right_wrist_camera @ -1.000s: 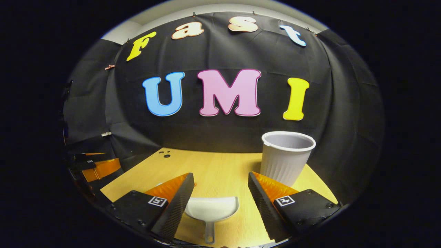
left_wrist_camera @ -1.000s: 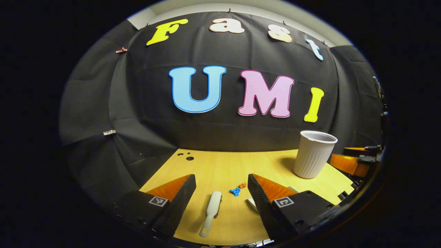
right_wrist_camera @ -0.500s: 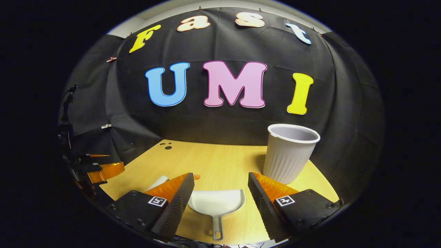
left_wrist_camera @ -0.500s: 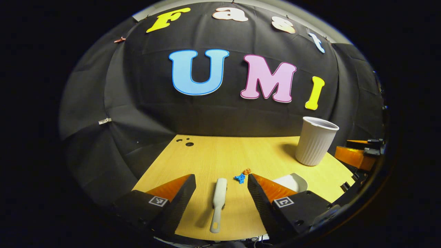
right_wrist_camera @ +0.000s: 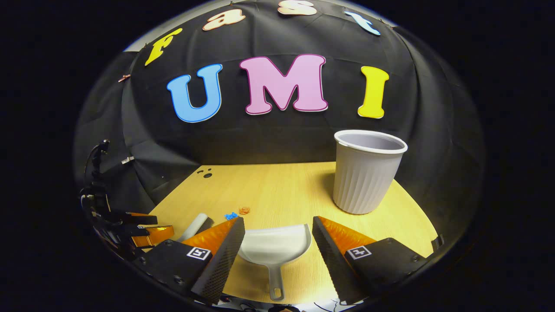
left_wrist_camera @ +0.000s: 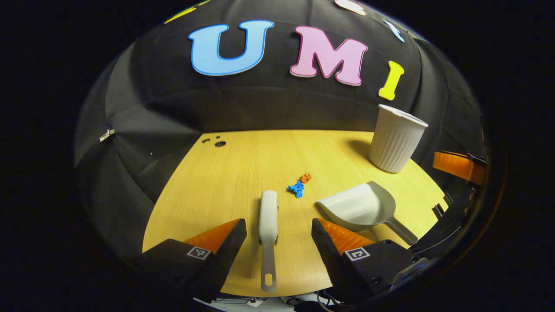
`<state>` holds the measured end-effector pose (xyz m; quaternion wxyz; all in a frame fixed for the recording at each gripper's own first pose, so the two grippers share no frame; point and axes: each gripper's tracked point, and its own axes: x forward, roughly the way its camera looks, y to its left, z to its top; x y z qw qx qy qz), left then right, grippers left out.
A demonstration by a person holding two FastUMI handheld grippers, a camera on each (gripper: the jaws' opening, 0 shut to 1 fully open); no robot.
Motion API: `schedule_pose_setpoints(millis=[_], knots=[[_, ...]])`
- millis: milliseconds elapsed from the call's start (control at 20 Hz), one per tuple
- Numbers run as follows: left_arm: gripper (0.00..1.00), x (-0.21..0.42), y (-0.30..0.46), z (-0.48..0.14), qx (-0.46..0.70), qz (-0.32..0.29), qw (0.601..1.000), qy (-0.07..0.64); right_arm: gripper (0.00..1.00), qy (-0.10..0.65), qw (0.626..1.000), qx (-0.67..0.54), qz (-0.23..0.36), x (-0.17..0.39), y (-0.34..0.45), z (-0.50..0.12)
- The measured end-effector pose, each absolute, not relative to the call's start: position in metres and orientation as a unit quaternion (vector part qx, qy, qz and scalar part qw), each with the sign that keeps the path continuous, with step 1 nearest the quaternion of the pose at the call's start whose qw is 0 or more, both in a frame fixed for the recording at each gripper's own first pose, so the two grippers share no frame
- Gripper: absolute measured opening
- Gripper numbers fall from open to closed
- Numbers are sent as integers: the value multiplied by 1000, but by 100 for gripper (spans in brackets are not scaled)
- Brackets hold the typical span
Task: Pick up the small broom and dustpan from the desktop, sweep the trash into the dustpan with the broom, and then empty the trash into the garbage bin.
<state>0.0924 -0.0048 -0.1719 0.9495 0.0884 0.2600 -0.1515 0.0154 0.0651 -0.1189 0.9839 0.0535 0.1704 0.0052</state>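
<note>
your left tongs [left_wrist_camera: 279, 236] spread, straddling broom [left_wrist_camera: 268, 227] on tabletop [left_wrist_camera: 225, 182]; your right tongs [right_wrist_camera: 277, 238] spread, flanking dustpan [right_wrist_camera: 274, 248]; bin [right_wrist_camera: 367, 175] upright beyond.

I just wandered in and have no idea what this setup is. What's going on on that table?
A person is holding two grippers above a wooden desk. The left gripper hangs open over a small broom; the right gripper hangs open over a dustpan. Neither tool is picked up yet. Blue and orange trash scraps lie between the tools, and a ribbed garbage bin stands at the back right.
</note>
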Motion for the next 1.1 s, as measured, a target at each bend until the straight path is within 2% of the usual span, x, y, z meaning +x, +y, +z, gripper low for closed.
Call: schedule_pose_setpoints(millis=[400,600,700,750,1000,1100], knots=[[96,126,11,-254,96,-124,904,398,100,193,979,58,-3,20,56,-141],[96,134,15,-277,114,-120,880,446,100,194,979,58,-10,19,54,-144],[92,137,11,-286,119,-121,871,461,100,192,979,65,-18,19,51,-144],[87,138,11,-289,125,-120,868,466,100,191,979,69,-22,20,50,-143],[79,138,6,-302,147,-127,857,478,100,201,977,73,-27,17,47,-149],[69,139,6,-301,151,-132,860,469,100,203,976,71,-28,17,47,-149]])
